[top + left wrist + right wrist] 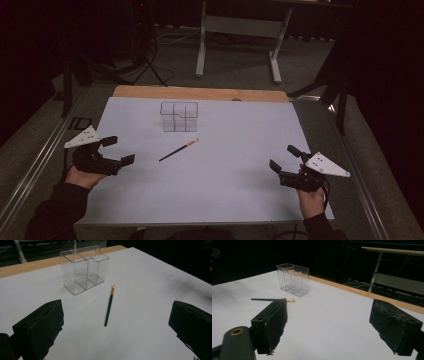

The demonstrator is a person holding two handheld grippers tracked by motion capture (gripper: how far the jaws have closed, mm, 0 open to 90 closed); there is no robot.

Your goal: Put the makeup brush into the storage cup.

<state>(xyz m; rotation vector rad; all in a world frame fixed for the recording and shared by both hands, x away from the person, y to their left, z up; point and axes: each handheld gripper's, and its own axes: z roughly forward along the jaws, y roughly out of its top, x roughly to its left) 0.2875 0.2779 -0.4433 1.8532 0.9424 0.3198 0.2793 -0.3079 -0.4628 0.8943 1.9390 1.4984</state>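
A thin dark brush (178, 149) with a gold band and pale tip lies flat on the white sheet (235, 165), just in front of a clear plastic organizer (179, 116) with several compartments. The left gripper view shows the brush (109, 306) ahead and the organizer (85, 269) beyond it. My left gripper (118, 150) rests open at the sheet's left edge, nothing between its jaws. Over at the right edge, my right gripper (284, 157) is open too and holds nothing. From the right gripper view, the brush (268, 299) lies left of the organizer (293, 279).
A wooden table edge (200, 93) runs behind the sheet. A white desk frame (239, 30) stands on the floor beyond, and a dark tripod (147, 62) at the back left. Metal rails (35, 160) flank the table.
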